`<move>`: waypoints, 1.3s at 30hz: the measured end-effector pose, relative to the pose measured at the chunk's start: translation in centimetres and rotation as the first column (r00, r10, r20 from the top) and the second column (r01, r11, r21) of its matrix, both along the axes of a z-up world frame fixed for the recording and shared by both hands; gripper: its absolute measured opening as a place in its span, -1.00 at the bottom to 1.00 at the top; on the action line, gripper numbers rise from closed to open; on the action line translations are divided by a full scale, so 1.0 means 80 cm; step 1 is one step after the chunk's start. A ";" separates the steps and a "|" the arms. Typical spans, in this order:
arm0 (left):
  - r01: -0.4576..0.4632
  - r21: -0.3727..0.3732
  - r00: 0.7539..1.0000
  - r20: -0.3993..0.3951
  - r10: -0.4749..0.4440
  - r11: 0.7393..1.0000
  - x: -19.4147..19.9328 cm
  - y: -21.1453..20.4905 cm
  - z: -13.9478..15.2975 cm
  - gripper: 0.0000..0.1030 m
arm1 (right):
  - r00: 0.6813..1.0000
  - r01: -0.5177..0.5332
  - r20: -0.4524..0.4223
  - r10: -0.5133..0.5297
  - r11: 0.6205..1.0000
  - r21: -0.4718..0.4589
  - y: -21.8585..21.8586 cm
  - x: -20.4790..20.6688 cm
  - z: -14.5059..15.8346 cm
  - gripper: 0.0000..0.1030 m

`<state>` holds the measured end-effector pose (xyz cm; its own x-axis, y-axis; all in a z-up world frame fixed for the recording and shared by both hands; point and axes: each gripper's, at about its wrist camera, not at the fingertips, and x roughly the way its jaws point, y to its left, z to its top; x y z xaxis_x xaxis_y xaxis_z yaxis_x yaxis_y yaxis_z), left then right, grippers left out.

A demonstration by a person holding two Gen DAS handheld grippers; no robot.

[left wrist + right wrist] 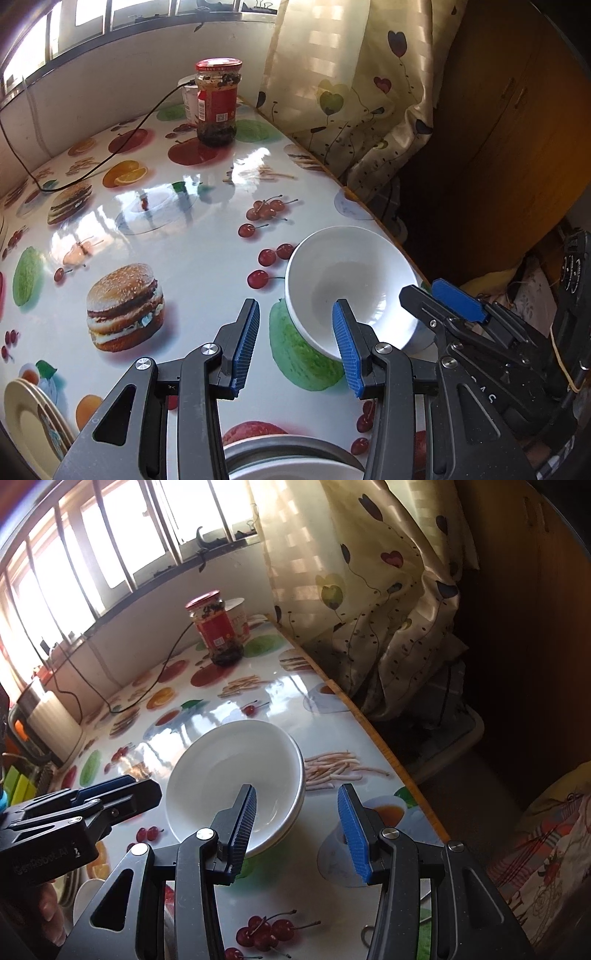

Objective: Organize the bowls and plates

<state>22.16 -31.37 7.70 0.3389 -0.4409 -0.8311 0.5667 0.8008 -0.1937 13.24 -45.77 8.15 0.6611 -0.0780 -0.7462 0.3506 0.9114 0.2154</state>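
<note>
Plates (33, 417) stacked at 8 o'clock in the left wrist view, half off the frame edge; probably parked there as the collection stack. Rim of another dish (288, 458) at 6 o'clock under the left tool (295, 343), can't tell what kind. Left tool's blue pads are spread, nothing between them but bare surface (192, 251); its right pad overlaps the near rim of the white bowl (347, 288) in view, contact unclear. Bowl sits upright at 4 o'clock, near the surface's right edge. In the right view a second rim shows under it, so likely two bowls nested, which fits sorting by type. Right tool (297, 819) also spread and empty: left pad lies over the bowl's inside, right pad outside over the surface, so it reads as lined up to straddle the right rim wall, not yet pinching. Both tools angle down at the same bowl, so I'd guess a two-sided rim pickup. Jar (218, 103) with red lid at 12 o'clock and the black cable (122, 147) are well apart from the work. Curtain (354, 92) at 1 o'clock hangs off the surface's far side.
</note>
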 end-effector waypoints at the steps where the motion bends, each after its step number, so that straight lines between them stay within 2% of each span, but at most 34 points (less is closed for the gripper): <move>1: -0.002 0.003 1.000 -0.007 0.002 1.000 0.002 -0.001 -0.002 -0.17 | 1.000 -0.001 0.000 0.001 1.000 0.000 -0.001 0.001 -0.001 -0.11; 12: -0.006 0.011 1.000 -0.028 0.006 1.000 0.004 -0.009 -0.014 -0.18 | 1.000 -0.013 -0.011 0.013 1.000 0.015 -0.009 0.014 -0.010 -0.14; 18: -0.005 0.017 1.000 -0.023 0.006 1.000 0.005 -0.012 -0.015 -0.33 | 1.000 -0.017 -0.017 0.017 1.000 0.015 -0.008 0.017 -0.014 -0.31; 23: -0.005 0.022 1.000 -0.024 0.006 1.000 0.007 -0.012 -0.017 -0.37 | 1.000 -0.017 -0.015 0.017 1.000 0.012 -0.009 0.018 -0.016 -0.45; 26: -0.003 0.030 0.999 -0.031 0.004 1.000 0.008 -0.013 -0.019 -0.50 | 1.000 -0.013 -0.012 0.014 1.000 0.015 -0.011 0.019 -0.015 -0.56; 33: -0.008 0.038 0.999 -0.036 0.009 0.999 0.008 -0.013 -0.023 -0.52 | 1.000 -0.023 -0.009 0.023 1.000 0.015 -0.012 0.021 -0.014 -0.65; 36: -0.010 0.045 0.999 -0.037 0.011 0.999 0.008 -0.014 -0.024 -0.66 | 1.000 -0.022 -0.009 0.023 1.000 0.017 -0.011 0.022 -0.014 -0.66; 39: -0.008 0.049 0.999 -0.034 0.010 0.999 0.009 -0.014 -0.024 -0.66 | 1.000 -0.028 -0.007 0.028 0.999 0.015 -0.010 0.022 -0.014 -0.69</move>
